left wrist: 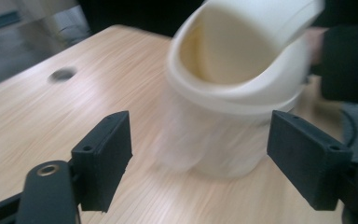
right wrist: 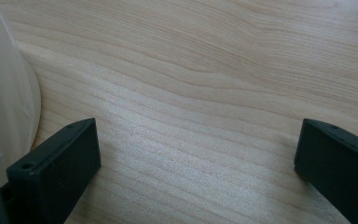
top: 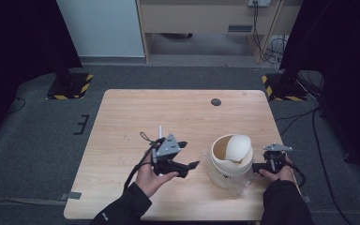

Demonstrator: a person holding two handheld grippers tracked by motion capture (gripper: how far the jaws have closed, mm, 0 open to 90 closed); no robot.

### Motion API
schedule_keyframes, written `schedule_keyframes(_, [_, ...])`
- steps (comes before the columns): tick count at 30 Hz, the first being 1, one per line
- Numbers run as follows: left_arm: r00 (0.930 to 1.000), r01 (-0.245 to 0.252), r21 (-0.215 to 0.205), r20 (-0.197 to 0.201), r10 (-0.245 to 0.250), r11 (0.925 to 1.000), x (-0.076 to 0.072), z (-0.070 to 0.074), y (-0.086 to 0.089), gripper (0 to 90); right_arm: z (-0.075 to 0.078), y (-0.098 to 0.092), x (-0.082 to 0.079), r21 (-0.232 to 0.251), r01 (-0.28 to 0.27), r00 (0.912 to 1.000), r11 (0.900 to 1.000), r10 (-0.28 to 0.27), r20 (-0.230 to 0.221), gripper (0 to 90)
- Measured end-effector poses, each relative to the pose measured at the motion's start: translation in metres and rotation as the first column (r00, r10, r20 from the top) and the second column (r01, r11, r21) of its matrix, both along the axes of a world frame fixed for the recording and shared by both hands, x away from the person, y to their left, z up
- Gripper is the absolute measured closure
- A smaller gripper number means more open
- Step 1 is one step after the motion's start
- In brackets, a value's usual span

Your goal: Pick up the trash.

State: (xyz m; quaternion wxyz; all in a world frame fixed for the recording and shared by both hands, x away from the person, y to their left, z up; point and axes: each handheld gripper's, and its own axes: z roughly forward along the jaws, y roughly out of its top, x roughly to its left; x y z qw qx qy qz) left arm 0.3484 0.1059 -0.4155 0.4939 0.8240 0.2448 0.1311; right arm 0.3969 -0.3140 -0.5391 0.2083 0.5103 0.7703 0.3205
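- The left gripper (top: 193,165) sits near the table's front edge, held in the person's left hand (top: 151,177); its jaws stand wide apart with nothing between them, and its grey three-cornered plate tops it.
- The right gripper (top: 258,166) lies at the front right in the right hand (top: 277,173); its jaws are likewise spread, over bare wood in the right gripper view.
- Between the two stands a small white bin (top: 229,161) with a swing lid (top: 239,148) tilted open (blurred in the left gripper view); it rests upright on the wooden table (top: 178,112), just beside the right gripper and near the left.
- Farther back, a dark round hole (top: 216,101) marks the tabletop; beyond it lie grey floor and dark stands.
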Motion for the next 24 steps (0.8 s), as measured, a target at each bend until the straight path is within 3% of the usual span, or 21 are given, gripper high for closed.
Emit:
schedule_keyframes(4, [0.9911,-0.119,0.052,-0.053,0.122,0.9915,0.005,-0.025,0.033,25.6,0.000,0.000,0.000,0.000,0.000,1.0000,1.000,0.000,0.000,0.5])
schedule_keyframes(8, [0.9691,-0.210,0.082,-0.114,0.219,0.9742,0.009,-0.047,0.051,29.3,0.000,0.000,0.000,0.000,0.000,1.0000,1.000,0.000,0.000,0.6])
schedule_keyframes(11, [0.9553,-0.253,0.124,-0.126,0.268,0.9596,0.011,-0.059,0.052,33.1,0.000,0.000,0.000,0.000,0.000,1.0000,1.000,0.000,0.000,0.6])
schedule_keyframes(12, [0.9508,-0.264,0.136,-0.129,0.281,0.9549,0.012,-0.062,0.051,34.0,0.000,0.000,0.000,0.000,-0.001,1.0000,1.000,0.001,0.000,0.6])
schedule_keyframes(13, [0.9508,-0.264,0.136,-0.129,0.281,0.9549,0.012,-0.062,0.051,34.8,0.000,0.000,0.000,0.000,-0.001,1.0000,1.000,0.001,0.000,0.6])
schedule_keyframes(14, [0.9431,-0.278,0.154,-0.144,0.300,0.9481,0.014,-0.068,0.048,34.9,0.000,0.000,0.000,0.001,-0.001,1.0000,1.000,0.001,0.000,0.6])
schedule_keyframes(15, [0.9431,-0.278,0.154,-0.144,0.300,0.9481,0.014,-0.068,0.048,35.4,0.000,0.000,0.000,0.001,-0.001,1.0000,1.000,0.001,0.000,0.6])
schedule_keyframes(16, [0.9320,-0.294,0.187,-0.162,0.324,0.9374,0.017,-0.076,0.044,36.5,0.000,0.000,0.000,0.000,-0.002,1.0000,1.000,0.002,0.001,0.7])
schedule_keyframes(17, [0.9283,-0.297,0.200,-0.169,0.331,0.9337,0.018,-0.080,0.042,37.0,0.000,0.000,0.000,0.001,-0.001,1.0000,1.000,0.001,0.000,0.7])
schedule_keyframes(24, [0.9131,-0.291,0.282,-0.203,0.354,0.9140,0.021,-0.094,0.035,45.5,0.000,0.000,0.000,0.003,-0.002,1.0000,1.000,0.002,0.000,0.7])
